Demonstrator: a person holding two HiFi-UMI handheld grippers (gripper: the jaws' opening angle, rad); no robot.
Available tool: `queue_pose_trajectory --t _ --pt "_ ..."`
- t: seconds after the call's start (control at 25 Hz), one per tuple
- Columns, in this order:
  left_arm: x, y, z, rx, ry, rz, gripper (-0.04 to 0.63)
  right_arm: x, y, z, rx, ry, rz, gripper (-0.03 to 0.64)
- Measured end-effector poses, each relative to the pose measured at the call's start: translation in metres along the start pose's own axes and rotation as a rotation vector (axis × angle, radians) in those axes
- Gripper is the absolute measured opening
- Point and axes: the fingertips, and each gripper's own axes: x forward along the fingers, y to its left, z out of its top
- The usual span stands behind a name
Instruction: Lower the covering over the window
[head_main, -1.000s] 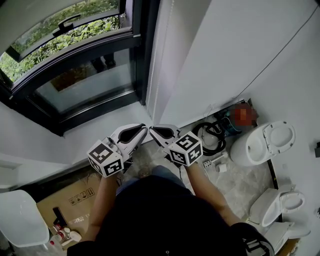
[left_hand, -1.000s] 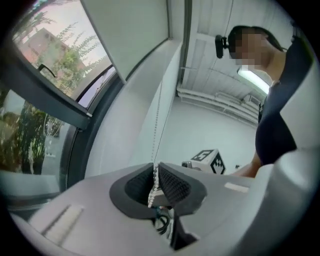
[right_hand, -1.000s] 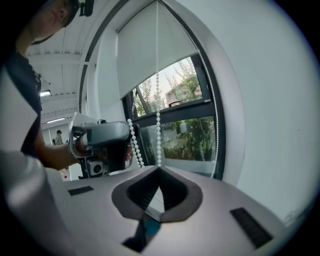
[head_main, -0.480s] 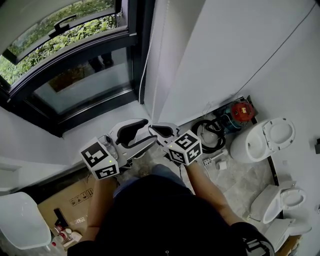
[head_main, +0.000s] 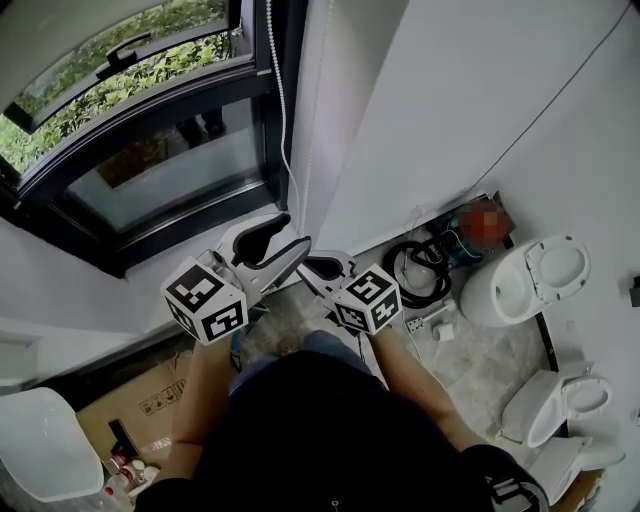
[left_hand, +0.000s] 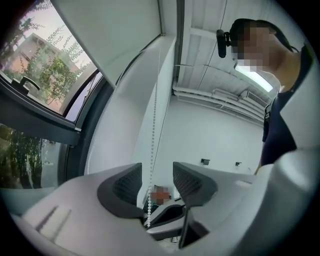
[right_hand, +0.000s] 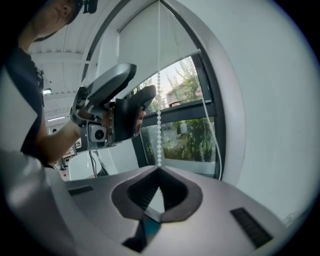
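in the head view the left tongs (head_main: 292, 243) are hovering just above and left of the right tongs (head_main: 308, 268), both near the dark-framed glass window (head_main: 150, 175). a thin white beaded pull cord (head_main: 277, 110) is hanging down along the frame's right side toward them. a white ceramic toilet (head_main: 530, 285) is standing on the floor by the wall.

in the left gripper view the left tongs (left_hand: 156, 175) are standing wide apart, having just been opening, and the beaded cord (left_hand: 154, 120) is hanging between the pads with neither pressing on it. the white roller blind (left_hand: 110, 35) is sitting high, covering only the top of the window.

in the right gripper view the right tongs (right_hand: 159, 172) are pinching shut on the beaded cord (right_hand: 159, 115), which is running straight up toward the blind (right_hand: 145, 45). the left tongs are showing beside the cord, higher up.
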Motion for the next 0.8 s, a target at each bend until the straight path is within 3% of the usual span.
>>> queue_pose_trajectory --t 0.16,0.32,0.56,0.8 --pt "0.014 0.002 0.001 0.019 0.019 0.008 0.187 0.001 0.003 0.001 -0.009 -0.004 0.009 0.012" --pt "0.020 0.011 0.004 -0.007 -0.027 0.049 0.015 0.003 0.005 0.000 -0.022 -0.005 0.023 0.012" --pt "0.020 0.012 0.003 -0.021 -0.089 0.059 0.011 0.000 -0.004 -0.002 -0.044 -0.017 0.013 0.012" --pt "0.019 0.010 -0.021 -0.092 -0.064 0.041 0.011 0.005 -0.009 -0.022 -0.077 0.036 0.031 0.012"
